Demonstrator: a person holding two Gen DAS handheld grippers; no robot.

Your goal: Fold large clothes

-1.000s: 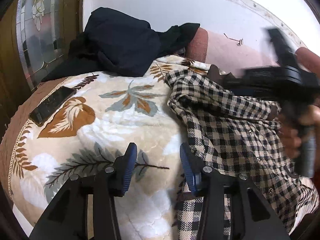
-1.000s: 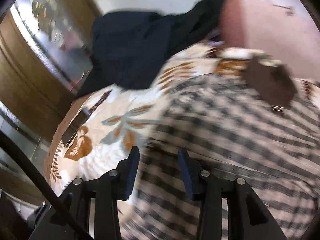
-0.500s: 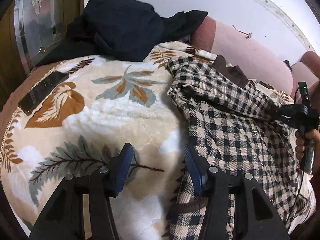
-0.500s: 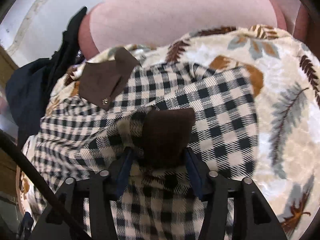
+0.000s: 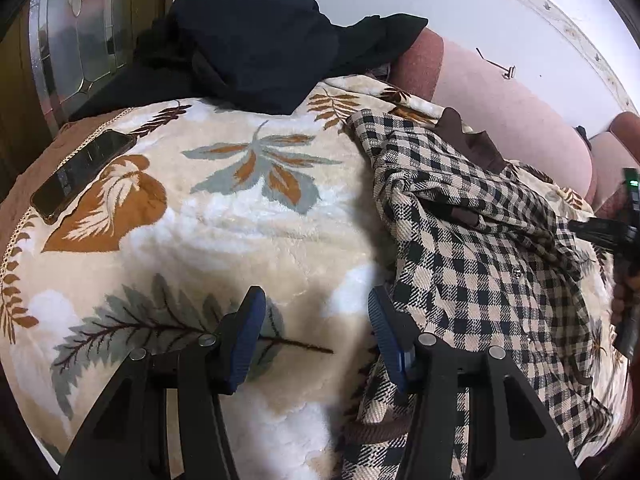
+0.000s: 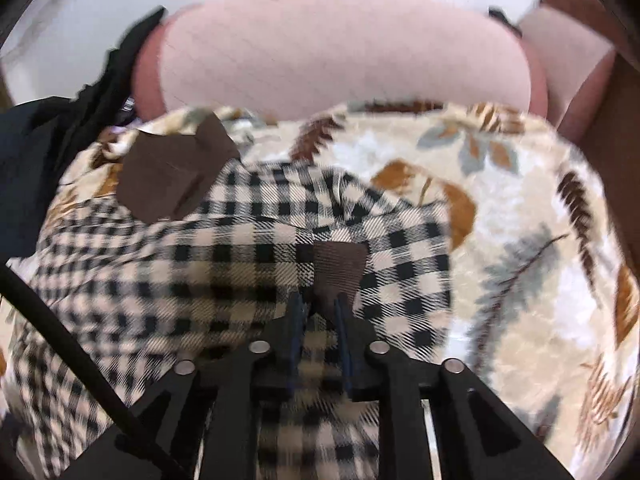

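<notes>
A beige-and-black checked shirt (image 5: 480,264) with a brown collar (image 5: 468,136) lies crumpled on the right half of a leaf-patterned blanket (image 5: 240,220). My left gripper (image 5: 314,300) hangs open over the blanket, its right finger at the shirt's left edge, nothing between the pads. In the right wrist view the shirt (image 6: 224,248) fills the middle. My right gripper (image 6: 319,300) pinches a brown cuff-like patch (image 6: 340,264) of it, and its jaws are opening slightly. The left wrist view shows the right gripper (image 5: 600,232) in a hand at the far right edge, at a fold of the shirt.
A dark phone (image 5: 80,172) lies on the blanket's left edge. A pile of dark clothes (image 5: 256,40) sits at the back. A pink padded backrest (image 5: 512,120) runs behind the blanket, and a glazed wooden door (image 5: 80,40) stands at the left.
The right gripper swung across the shirt to its right side and closed on the brown patch. The left gripper opened a little wider and barely shifted.
</notes>
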